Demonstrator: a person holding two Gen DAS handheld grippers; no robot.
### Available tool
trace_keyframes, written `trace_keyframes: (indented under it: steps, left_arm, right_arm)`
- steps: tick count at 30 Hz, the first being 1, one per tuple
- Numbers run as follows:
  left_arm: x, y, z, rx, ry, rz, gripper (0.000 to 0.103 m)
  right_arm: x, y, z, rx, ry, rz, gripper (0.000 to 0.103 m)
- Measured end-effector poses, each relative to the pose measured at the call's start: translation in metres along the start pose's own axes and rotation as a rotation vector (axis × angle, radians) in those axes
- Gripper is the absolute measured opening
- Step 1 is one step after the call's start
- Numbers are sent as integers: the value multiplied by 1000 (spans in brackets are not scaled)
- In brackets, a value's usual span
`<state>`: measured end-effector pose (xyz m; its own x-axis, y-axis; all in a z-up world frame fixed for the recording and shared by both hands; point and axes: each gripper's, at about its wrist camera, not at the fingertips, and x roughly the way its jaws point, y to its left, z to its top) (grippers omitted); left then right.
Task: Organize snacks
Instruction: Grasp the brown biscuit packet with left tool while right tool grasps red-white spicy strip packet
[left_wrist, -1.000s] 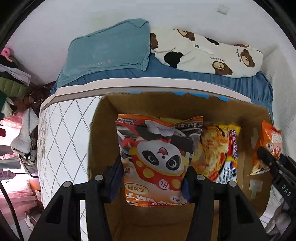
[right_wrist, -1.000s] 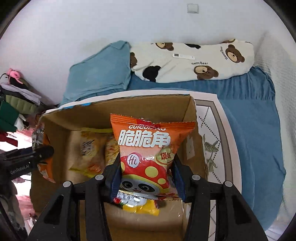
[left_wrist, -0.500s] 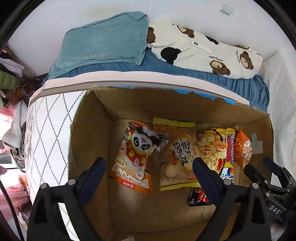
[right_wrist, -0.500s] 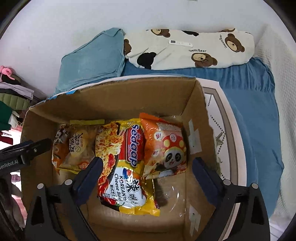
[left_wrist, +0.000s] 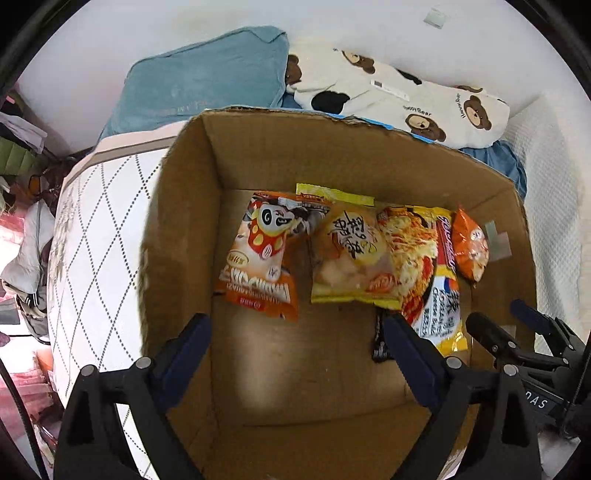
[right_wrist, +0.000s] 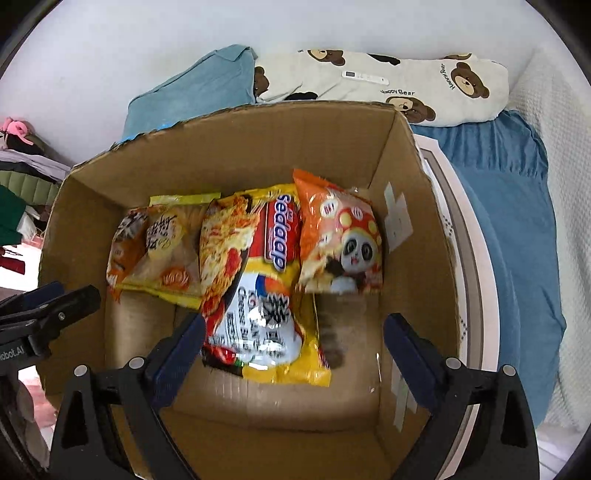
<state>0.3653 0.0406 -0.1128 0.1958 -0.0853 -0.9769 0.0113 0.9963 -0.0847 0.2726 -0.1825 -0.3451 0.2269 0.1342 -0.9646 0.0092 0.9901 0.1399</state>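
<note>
An open cardboard box (left_wrist: 177, 229) (right_wrist: 417, 206) sits on the bed. Inside lie an orange panda snack bag (left_wrist: 264, 254) at the left, a yellow snack bag (left_wrist: 349, 254) (right_wrist: 159, 251), a Sedaap noodle packet (left_wrist: 424, 266) (right_wrist: 255, 280), and a second orange panda bag (right_wrist: 340, 236) (left_wrist: 471, 247) at the right. My left gripper (left_wrist: 297, 350) is open and empty above the box floor. My right gripper (right_wrist: 293, 347) is open and empty over the noodle packet; it also shows at the right of the left wrist view (left_wrist: 517, 332).
The box stands on a white quilted mattress (left_wrist: 99, 229) with a blue sheet (right_wrist: 509, 206). A blue pillow (left_wrist: 207, 81) and a bear-print pillow (right_wrist: 388, 85) lie behind it by the wall. Clothes are piled at the left (left_wrist: 18, 147).
Both grippers opened and let their panda snack bags drop into the box, one at the left end, one at the right. Both grippers have since pulled back slightly above the box.
</note>
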Motion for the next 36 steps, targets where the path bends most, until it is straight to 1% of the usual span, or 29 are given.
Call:
trace_keyframes:
  steps: [3,7,12,19,26,29,31,34,36]
  left_arm:
    - [-14,-1,-12,6,-44,-3,95]
    - [-38,-6,-32,29,-118,7,95]
    - [-71,-8,-65,41,-218,8,95]
    - [-106,-14,-111,47,-313,2,95]
    - [-134,-20,-153,54,-394,9,95]
    - [-142,-21,-166,53,-414,6,95]
    - [-144,-21,-171,46,-418,0,95]
    - [-140,-17,-182,35,-401,-6,95]
    - [-128,-13,-191,29,-357,2,95]
  right_arm:
    - [-15,2,-14,-2,-35,1,99]
    - [-43,7,-35,-24,-109,-16,99]
    - [-79,13,-64,-42,-185,-14,99]
    - [-127,19,-108,-66,-295,-24,99]
    - [-166,21,-146,-61,-381,-22,99]
    - [-179,22,-159,-54,-399,-3,99]
    - [-182,22,-169,-42,-391,23,99]
    - [-173,16,-183,-8,-349,88,99]
    - [-155,10,-194,32,-300,105,98]
